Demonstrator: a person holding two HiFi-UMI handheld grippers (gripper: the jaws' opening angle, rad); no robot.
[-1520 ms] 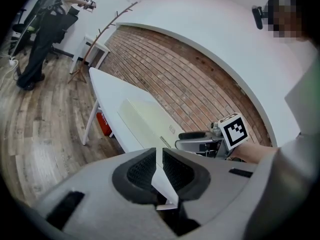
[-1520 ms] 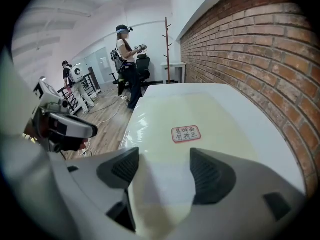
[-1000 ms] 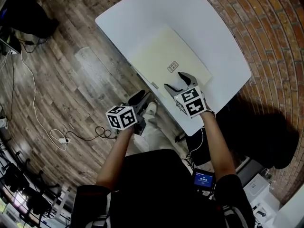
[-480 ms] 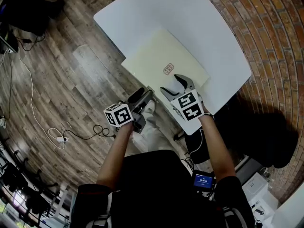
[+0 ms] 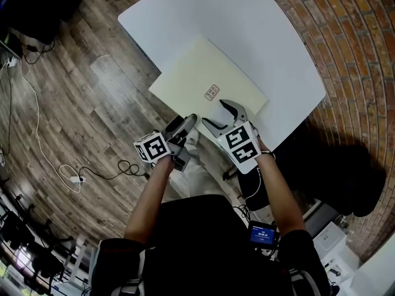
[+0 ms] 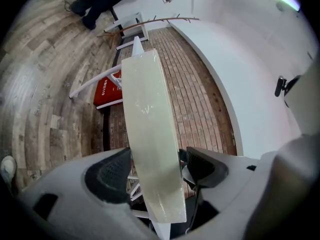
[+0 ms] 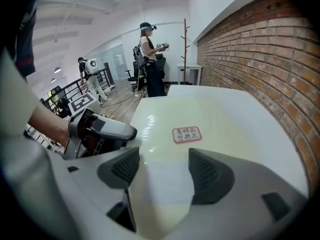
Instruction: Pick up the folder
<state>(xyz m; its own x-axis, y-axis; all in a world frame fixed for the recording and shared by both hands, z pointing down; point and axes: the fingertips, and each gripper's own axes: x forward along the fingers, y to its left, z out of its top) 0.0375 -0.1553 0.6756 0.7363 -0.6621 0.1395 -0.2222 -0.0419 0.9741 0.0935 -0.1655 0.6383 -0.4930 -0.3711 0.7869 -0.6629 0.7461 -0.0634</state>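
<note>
Cream folder (image 5: pixel 207 88) flat on white table (image 5: pixel 247 23), its 7 o'clock corner overhanging the table edge, red-bordered label (image 5: pixel 212 92) near centre. Left gripper (image 5: pixel 187 123) at that corner: jaws have just been opening and stand spread, the folder's edge between them, not pinched. Right gripper (image 5: pixel 221 113) at folder's 5 o'clock, over its top face, jaws spread, nothing held. Wood floor (image 5: pixel 74 91) from 9 o'clock, a white cable (image 5: pixel 92 174) at 8 o'clock; brick floor (image 5: pixel 345 42) at 3 o'clock. In the right gripper view, past the table at 12 o'clock: coat stand (image 7: pixel 185 44), standing person (image 7: pixel 150 59).
</note>
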